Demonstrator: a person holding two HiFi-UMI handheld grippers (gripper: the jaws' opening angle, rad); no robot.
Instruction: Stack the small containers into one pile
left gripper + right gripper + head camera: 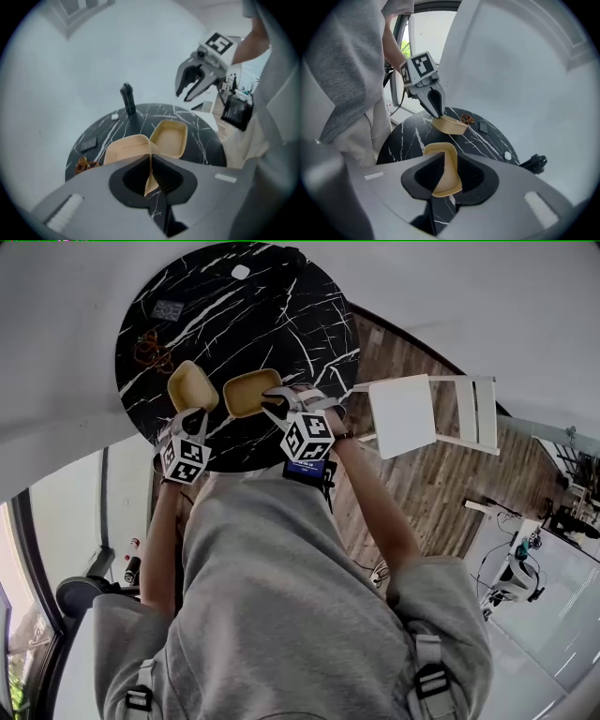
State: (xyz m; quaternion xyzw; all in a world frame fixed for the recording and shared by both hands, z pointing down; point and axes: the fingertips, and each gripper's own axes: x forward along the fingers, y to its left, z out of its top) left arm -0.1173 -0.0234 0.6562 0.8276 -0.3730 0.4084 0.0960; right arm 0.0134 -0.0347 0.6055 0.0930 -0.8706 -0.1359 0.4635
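Grey-shirted shoulders fill the near edge; beyond, left tool (pixel 194 414) and right tool (pixel 277 401) reach over the marble bench (pixel 272 296). Left gripper view: jaws clamped on the thin wall of the left container (pixel 124 147), a pinch that may slip. Right gripper view: jaws apart, empty, right container (pixel 445 173) on the bench below; a skewed drop won't nest.

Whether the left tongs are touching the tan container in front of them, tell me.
Touching. The left gripper view shows the left tongs closed on the thin side wall of the tan container, with no gap visible.
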